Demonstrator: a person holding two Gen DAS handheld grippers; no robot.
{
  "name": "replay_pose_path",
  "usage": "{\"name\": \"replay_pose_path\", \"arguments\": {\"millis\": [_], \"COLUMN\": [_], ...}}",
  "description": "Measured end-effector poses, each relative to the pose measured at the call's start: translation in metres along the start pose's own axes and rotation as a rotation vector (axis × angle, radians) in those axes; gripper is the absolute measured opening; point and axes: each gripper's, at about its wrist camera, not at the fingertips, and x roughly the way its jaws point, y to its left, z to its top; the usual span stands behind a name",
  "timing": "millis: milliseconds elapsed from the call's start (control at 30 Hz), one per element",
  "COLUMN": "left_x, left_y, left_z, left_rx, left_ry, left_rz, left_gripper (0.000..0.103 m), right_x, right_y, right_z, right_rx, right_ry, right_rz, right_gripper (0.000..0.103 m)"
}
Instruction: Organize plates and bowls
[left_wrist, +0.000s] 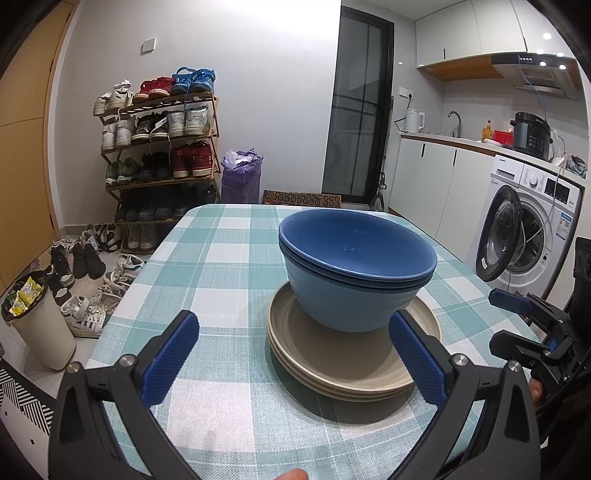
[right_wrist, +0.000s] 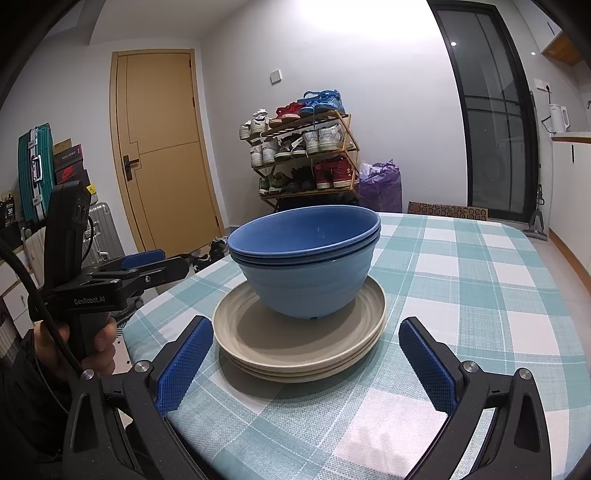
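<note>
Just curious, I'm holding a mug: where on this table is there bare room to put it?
The checked tablecloth is bare behind and to both sides of the plates, right out to the edges. Only the middle is taken, where the blue bowls sit stacked on the plates.

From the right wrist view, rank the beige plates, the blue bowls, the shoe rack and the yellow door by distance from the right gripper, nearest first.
1. beige plates, just ahead on the table.
2. blue bowls, stacked on them.
3. shoe rack, beyond the table.
4. yellow door, far left; too close to call against the rack.
</note>
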Motion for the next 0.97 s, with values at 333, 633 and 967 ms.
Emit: {"name": "replay_pose_path", "arguments": {"millis": [333, 633, 967], "left_x": [0.0009, 0.0001, 0.0030], "left_y": [0.0038, 0.0026, 0.0034], "left_z": [0.0000, -0.0019, -0.0057], "left_rx": [-0.024, -0.012, -0.005], "left_ry": [0.006, -0.004, -0.006], "left_rz": [-0.003, -0.010, -0.011], "left_gripper": [0.103, 0.103, 0.103], "right_x": [0.0012, 0.0031, 0.0081], "right_y": [0.0009, 0.0013, 0.0036], "right_z": [-0.0010, -0.0021, -0.0072], "right_rx": [-0.003, -0.006, -0.015], "right_ry": [0.000, 0.005, 0.022], "right_rz": [0.005, 0.005, 0.010], "right_gripper": [0.102, 0.102, 0.102]}}
